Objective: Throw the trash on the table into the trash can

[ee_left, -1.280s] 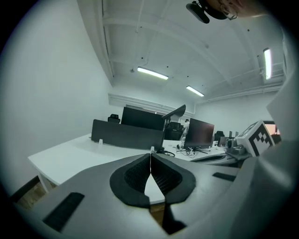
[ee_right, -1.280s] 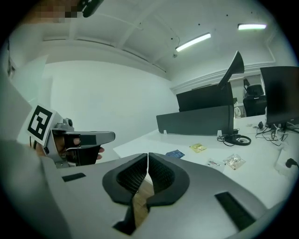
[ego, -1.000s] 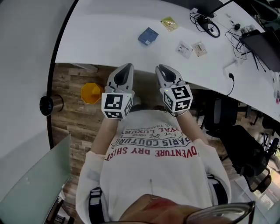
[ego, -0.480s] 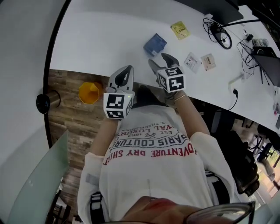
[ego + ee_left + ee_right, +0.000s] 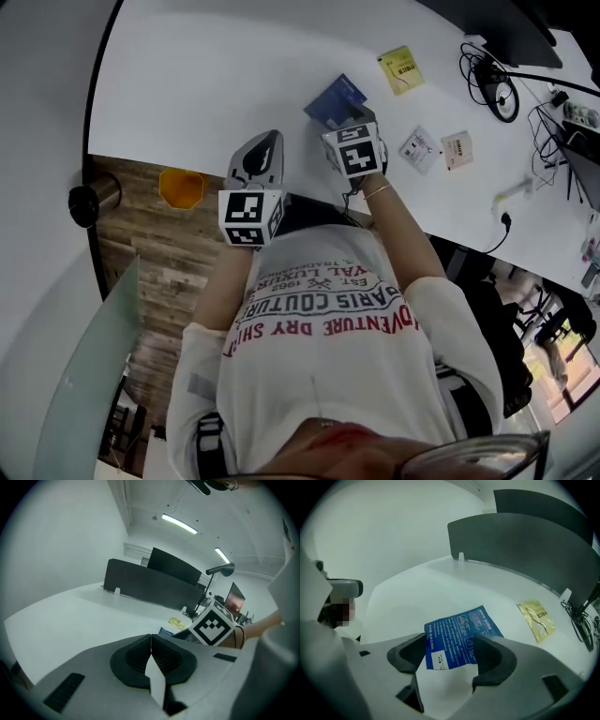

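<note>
The right gripper (image 5: 452, 657) has just been opened wide and brought over the blue leaflet (image 5: 459, 637), which lies ungripped on the table (image 5: 216, 75) between its jaws. A grasp is judged to be next.

We see a broad white table (image 5: 216, 66) stretching ahead of the left tongs (image 5: 151, 644) and the right tongs (image 5: 451, 651), with dark partition screens (image 5: 140, 585) at its far edge. Wood-plank floor (image 5: 150, 253) lies left of the left tongs. A black chair (image 5: 506, 337) sits well right of the right tongs. Strip lights (image 5: 180, 523) glow overhead.
</note>
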